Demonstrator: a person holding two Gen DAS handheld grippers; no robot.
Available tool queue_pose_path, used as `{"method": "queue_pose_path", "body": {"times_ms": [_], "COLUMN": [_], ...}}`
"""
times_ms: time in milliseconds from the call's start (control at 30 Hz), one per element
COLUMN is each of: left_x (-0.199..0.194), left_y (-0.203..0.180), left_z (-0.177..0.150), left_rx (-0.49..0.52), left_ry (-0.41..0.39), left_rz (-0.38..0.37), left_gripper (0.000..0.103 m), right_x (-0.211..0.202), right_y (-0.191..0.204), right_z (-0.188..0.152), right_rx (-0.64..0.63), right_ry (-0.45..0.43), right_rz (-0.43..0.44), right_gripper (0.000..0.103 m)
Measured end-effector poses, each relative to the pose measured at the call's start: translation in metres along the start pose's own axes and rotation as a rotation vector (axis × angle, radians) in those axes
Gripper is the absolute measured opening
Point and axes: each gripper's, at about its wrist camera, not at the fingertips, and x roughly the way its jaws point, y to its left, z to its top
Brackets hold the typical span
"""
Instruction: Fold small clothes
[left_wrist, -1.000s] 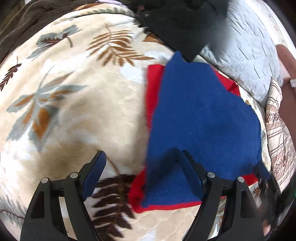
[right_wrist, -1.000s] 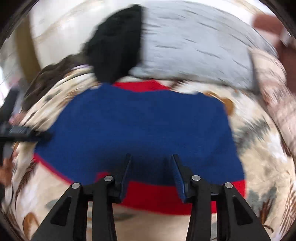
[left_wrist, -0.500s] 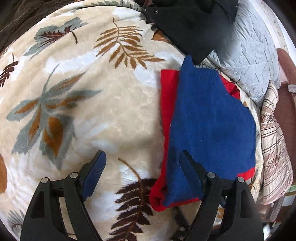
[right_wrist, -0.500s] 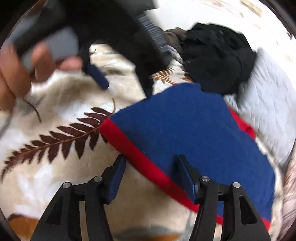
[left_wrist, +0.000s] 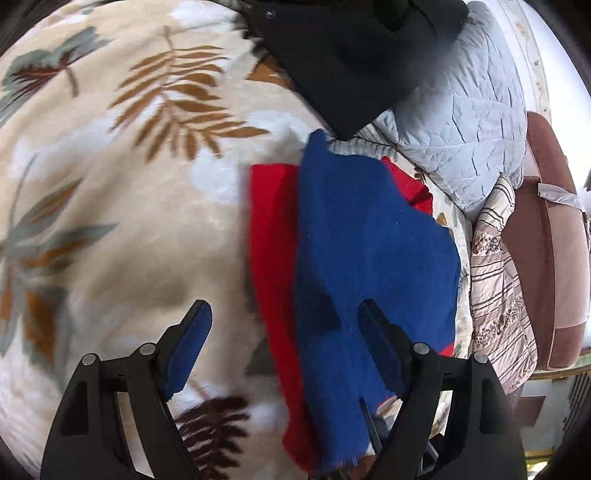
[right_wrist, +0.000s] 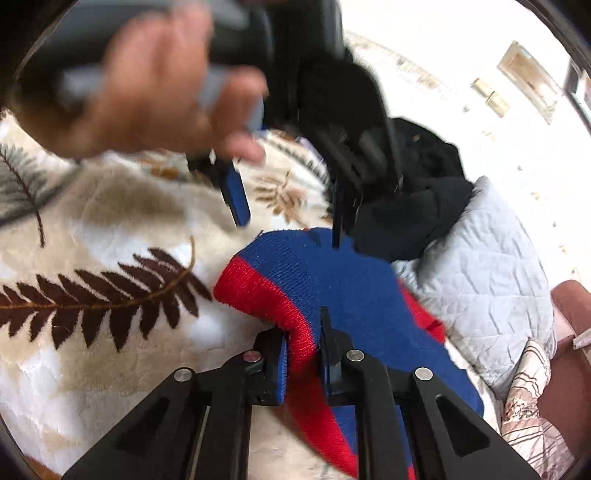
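Note:
A small blue and red knitted garment lies folded on a cream blanket with a leaf print. My left gripper is open above the garment's near end, its right finger over the blue cloth. In the right wrist view my right gripper is shut on the garment's red and blue edge and lifts it off the blanket. The left gripper also shows there, blurred, open above the garment's far end, held by a hand.
A black garment lies at the far side, next to a grey quilted pillow. A striped floral cloth and a brown chair are at the right. The blanket spreads to the left.
My right gripper has closed on the garment's edge and raised it. My left gripper has moved over the garment and stays open.

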Motion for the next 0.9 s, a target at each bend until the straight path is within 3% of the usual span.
{"method": "queue_pose_path", "body": {"times_ms": [167, 267, 300, 367, 433, 600, 900], "left_x": [0.03, 0.037, 0.037, 0.038, 0.034, 0.019, 0.006], "left_y": [-0.009, -0.014, -0.016, -0.022, -0.028, -0.057, -0.122], "left_z": [0.013, 0.012, 0.012, 0.011, 0.012, 0.012, 0.007], "left_rx": [-0.027, -0.018, -0.013, -0.009, -0.009, 0.072, 0.161], "left_ry": [0.058, 0.048, 0.036, 0.027, 0.001, -0.068, -0.123], "left_rz": [-0.001, 0.003, 0.006, -0.001, 0.002, 0.071, 0.12], "left_gripper": [0.082, 0.077, 0.071, 0.03, 0.022, 0.019, 0.019], "right_x": [-0.003, -0.005, -0.005, -0.008, -0.008, -0.015, -0.035], "right_y": [-0.004, -0.008, -0.01, -0.012, -0.017, -0.033, -0.082], "right_z": [-0.001, 0.0, -0.001, -0.003, -0.004, -0.006, -0.024], "right_rx": [0.018, 0.048, 0.057, 0.071, 0.089, 0.152, 0.302], "right_ry": [-0.019, -0.024, -0.027, -0.028, -0.031, -0.053, -0.078], "right_rz": [0.013, 0.027, 0.031, 0.032, 0.034, 0.023, -0.003], "right_gripper": [0.013, 0.013, 0.013, 0.013, 0.013, 0.013, 0.012]}}
